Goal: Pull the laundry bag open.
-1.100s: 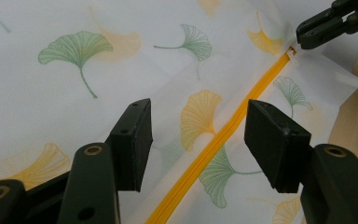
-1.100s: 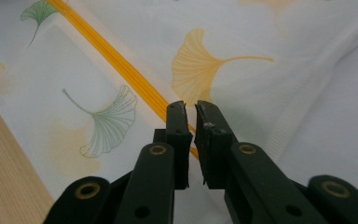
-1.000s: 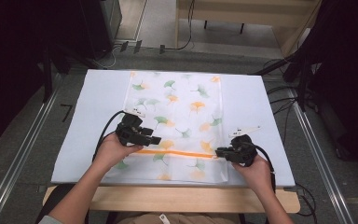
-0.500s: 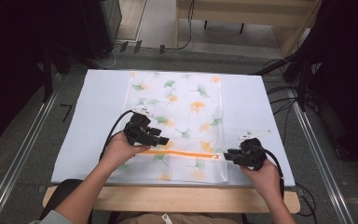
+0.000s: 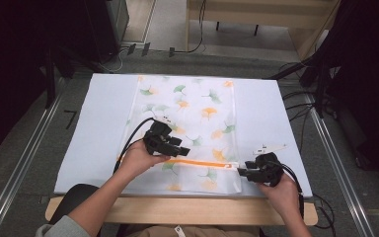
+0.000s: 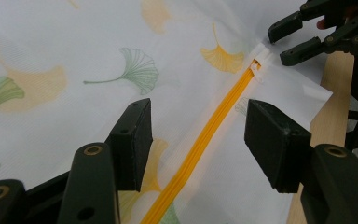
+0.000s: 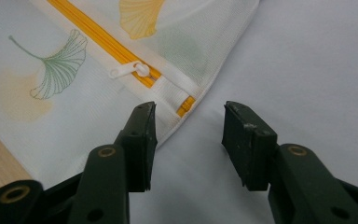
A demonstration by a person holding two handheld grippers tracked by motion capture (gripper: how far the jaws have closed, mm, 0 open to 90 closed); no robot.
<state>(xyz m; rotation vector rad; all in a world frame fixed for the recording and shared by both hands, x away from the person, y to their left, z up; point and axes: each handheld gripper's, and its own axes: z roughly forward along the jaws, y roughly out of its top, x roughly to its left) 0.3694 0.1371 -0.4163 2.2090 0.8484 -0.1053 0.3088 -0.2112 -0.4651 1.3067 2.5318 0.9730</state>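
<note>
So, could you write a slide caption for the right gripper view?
Open right gripper above the zipper pull at the corner of a ginkgo-print mesh bag.

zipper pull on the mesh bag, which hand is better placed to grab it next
Right, probably. The right gripper has open fingers, just been opening with nothing between them, close to the white zipper pull at the bag's corner. The left gripper is open over the orange zipper mid-length, farther off.

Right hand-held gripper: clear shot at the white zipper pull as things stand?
Probably yes. The right hand-held gripper stands open just short of the zipper pull, which lies exposed on the mesh bag with nothing between them.
</note>
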